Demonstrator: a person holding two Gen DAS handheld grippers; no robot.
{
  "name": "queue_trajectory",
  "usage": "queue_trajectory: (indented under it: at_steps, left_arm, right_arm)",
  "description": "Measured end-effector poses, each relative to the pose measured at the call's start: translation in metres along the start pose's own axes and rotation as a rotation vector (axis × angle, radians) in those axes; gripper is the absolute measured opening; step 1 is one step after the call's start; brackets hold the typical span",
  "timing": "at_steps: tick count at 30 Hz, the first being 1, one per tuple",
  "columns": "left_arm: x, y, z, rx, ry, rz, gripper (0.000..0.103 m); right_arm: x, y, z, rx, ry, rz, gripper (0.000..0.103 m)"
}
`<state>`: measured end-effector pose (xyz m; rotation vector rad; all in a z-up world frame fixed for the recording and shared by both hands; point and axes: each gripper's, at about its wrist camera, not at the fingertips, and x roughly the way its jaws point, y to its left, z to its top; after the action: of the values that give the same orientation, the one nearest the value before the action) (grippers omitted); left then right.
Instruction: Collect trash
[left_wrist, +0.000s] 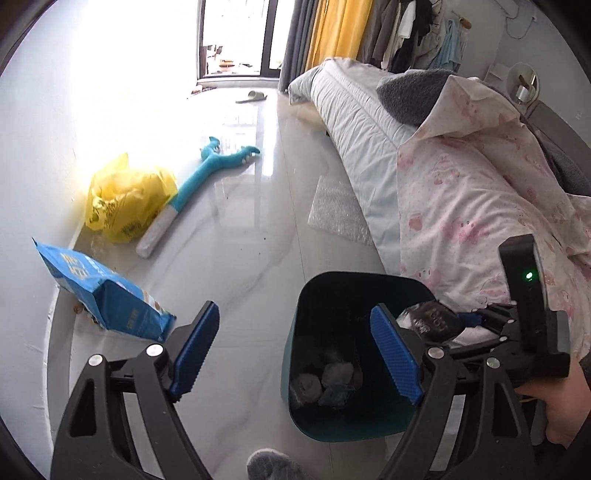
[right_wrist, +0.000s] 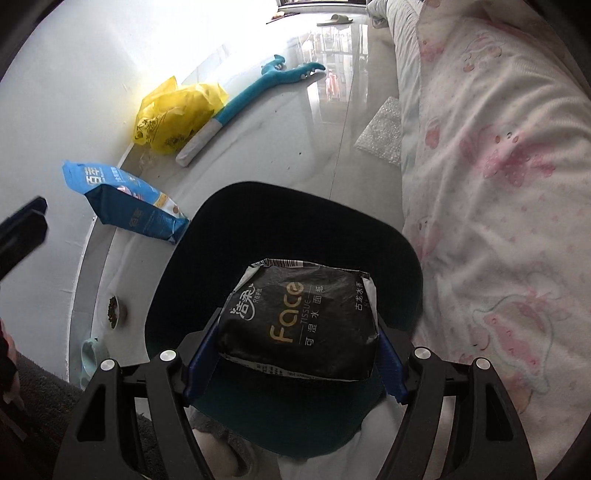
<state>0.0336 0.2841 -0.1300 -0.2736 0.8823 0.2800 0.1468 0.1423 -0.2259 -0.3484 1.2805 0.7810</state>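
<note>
A dark teal trash bin (left_wrist: 369, 276) stands on the floor beside the bed, with crumpled tissues (left_wrist: 327, 374) at its bottom. My left gripper (left_wrist: 295, 350) hovers over the bin's left side, open, with nothing between its blue pads. In the right wrist view, my right gripper (right_wrist: 299, 332) is shut on a black face-tissue pack (right_wrist: 295, 317), held right above the bin (right_wrist: 266, 218). The same pack (left_wrist: 434, 321) shows at the bin's right rim in the left wrist view. A black part of the left gripper (right_wrist: 22, 229) shows at the left edge.
Along the wall lie a blue bag (left_wrist: 110, 295), a yellow plastic bag (left_wrist: 129, 199) and a teal plush toy (left_wrist: 207, 173). Bubble wrap (left_wrist: 340, 210) lies beside the bed (left_wrist: 480, 184). A food bowl (right_wrist: 114, 312) and a pale cup (right_wrist: 88, 354) sit left of the bin.
</note>
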Motion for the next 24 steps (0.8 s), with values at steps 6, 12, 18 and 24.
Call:
queue_trajectory:
  at_steps: [6,12,18,24]
  left_arm:
    - [-0.041,-0.027,0.015,0.062,-0.159,-0.003,0.086]
    - [-0.082,-0.053,0.017,0.097,-0.295,-0.005,0.092]
    - [-0.105,-0.078,0.016,0.137,-0.364,0.013,0.097]
    - [-0.12,-0.1,0.015,0.153,-0.383,-0.002,0.099]
  right_arm:
    - [-0.008,0.001,-0.006,-0.033,0.02,-0.017,0.079]
    - [-0.04,-0.001,-0.011,-0.051,-0.047,0.015,0.091]
    - [-0.083,-0.005,-0.019,-0.075,-0.141,0.0,0.091]
    - [-0.135,-0.023,-0.04,-0.036,-0.283,-0.032,0.094]
